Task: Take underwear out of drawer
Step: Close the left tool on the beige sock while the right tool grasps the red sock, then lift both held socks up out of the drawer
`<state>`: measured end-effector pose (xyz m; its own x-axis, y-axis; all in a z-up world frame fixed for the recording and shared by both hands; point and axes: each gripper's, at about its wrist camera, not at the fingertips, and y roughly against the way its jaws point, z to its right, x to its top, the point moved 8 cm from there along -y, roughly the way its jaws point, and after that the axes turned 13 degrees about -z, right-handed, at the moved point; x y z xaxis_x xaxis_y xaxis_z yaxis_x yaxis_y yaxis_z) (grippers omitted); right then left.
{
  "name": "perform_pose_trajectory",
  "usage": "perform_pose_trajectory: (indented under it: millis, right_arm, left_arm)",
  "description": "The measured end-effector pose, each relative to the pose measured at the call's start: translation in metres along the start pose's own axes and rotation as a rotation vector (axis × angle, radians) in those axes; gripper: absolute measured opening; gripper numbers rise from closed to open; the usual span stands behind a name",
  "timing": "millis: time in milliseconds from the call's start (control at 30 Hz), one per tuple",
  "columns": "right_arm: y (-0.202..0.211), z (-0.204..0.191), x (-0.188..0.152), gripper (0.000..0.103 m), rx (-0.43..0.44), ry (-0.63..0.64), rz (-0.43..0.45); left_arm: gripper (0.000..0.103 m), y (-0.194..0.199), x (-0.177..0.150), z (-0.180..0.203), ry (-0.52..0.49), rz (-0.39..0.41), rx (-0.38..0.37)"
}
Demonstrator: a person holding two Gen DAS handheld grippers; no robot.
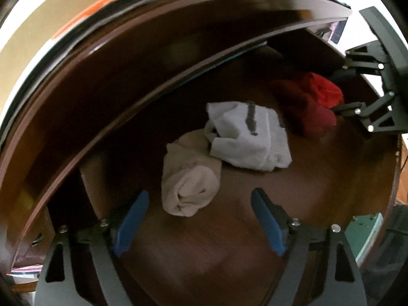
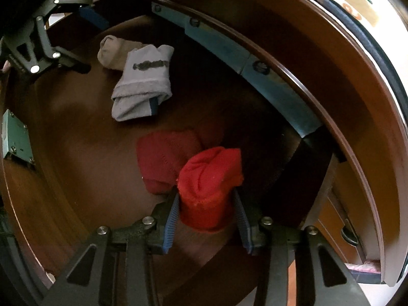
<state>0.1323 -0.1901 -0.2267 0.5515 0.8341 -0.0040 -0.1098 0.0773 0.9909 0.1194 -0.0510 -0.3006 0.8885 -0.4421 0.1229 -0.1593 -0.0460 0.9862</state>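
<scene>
2 hand-held grippers in drawer (image 1: 178, 267): right (image 2: 207, 204) clamps red bundle (image 2: 210, 178) near corner; left (image 1: 200, 219) gapes, empty, bare floor around.

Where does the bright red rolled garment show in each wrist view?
Left wrist: bright red roll upper right, at the right tongs.
Right wrist: lower centre, between the blue pads.
Shared landmark: white garment with a dark stripe.
</scene>
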Motion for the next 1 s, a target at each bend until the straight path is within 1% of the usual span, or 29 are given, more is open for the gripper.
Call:
perform_pose_trajectory:
  millis: [33, 67, 167, 233, 367, 400, 467, 533, 600, 633, 700, 767, 900, 1000]
  right_arm:
    - [0.000, 0.000, -0.001, 0.043, 0.002, 0.000, 0.002]
    - [0.002, -0.001, -0.001, 0.043, 0.003, 0.000, 0.002]
    - [0.001, -0.001, 0.001, 0.043, 0.003, 0.001, 0.002]
    - [0.003, -0.001, 0.000, 0.043, 0.003, 0.001, 0.003]
    - [0.005, 0.002, -0.004, 0.042, 0.002, -0.002, 0.006]
    - [0.005, 0.003, -0.005, 0.039, -0.001, -0.007, 0.007]
    - [0.006, 0.005, -0.005, 0.034, -0.013, -0.018, 0.013]
    - [0.007, 0.005, -0.005, 0.031, -0.015, -0.025, 0.019]
    - [0.008, 0.005, -0.006, 0.027, -0.017, -0.029, 0.025]
    - [0.010, 0.005, -0.006, 0.026, -0.015, -0.030, 0.032]
    - [0.013, 0.006, -0.007, 0.024, -0.018, -0.035, 0.048]
    - [0.019, 0.008, -0.008, 0.024, -0.024, -0.049, 0.076]
    - [0.027, 0.012, -0.013, 0.024, -0.027, -0.070, 0.102]
    - [0.035, 0.005, -0.016, 0.024, 0.002, -0.069, 0.124]
  left_arm:
    - [0.080, -0.001, 0.001, 0.001, -0.006, -0.002, 0.000]
    - [0.076, -0.006, 0.002, 0.002, -0.012, -0.005, -0.004]
    - [0.074, -0.012, 0.007, 0.007, -0.038, -0.021, 0.008]
    - [0.070, -0.015, 0.009, 0.010, -0.053, -0.032, 0.017]
    - [0.056, -0.019, 0.008, 0.009, -0.066, -0.054, 0.027]
    - [0.050, -0.020, 0.009, 0.009, -0.068, -0.057, 0.034]
    - [0.045, -0.022, 0.008, 0.009, -0.068, -0.065, 0.045]
    - [0.043, -0.024, 0.008, 0.008, -0.064, -0.076, 0.043]
    - [0.038, -0.025, 0.008, 0.008, -0.069, -0.081, 0.045]
    - [0.035, -0.026, 0.007, 0.003, -0.071, -0.081, 0.042]
    - [0.027, -0.024, 0.007, 0.002, -0.077, -0.074, 0.040]
    - [0.025, -0.021, 0.005, 0.003, -0.081, -0.063, 0.037]
    - [0.024, -0.012, -0.003, 0.003, -0.068, -0.035, 0.036]
    - [0.024, -0.001, -0.008, 0.002, -0.033, 0.001, 0.020]
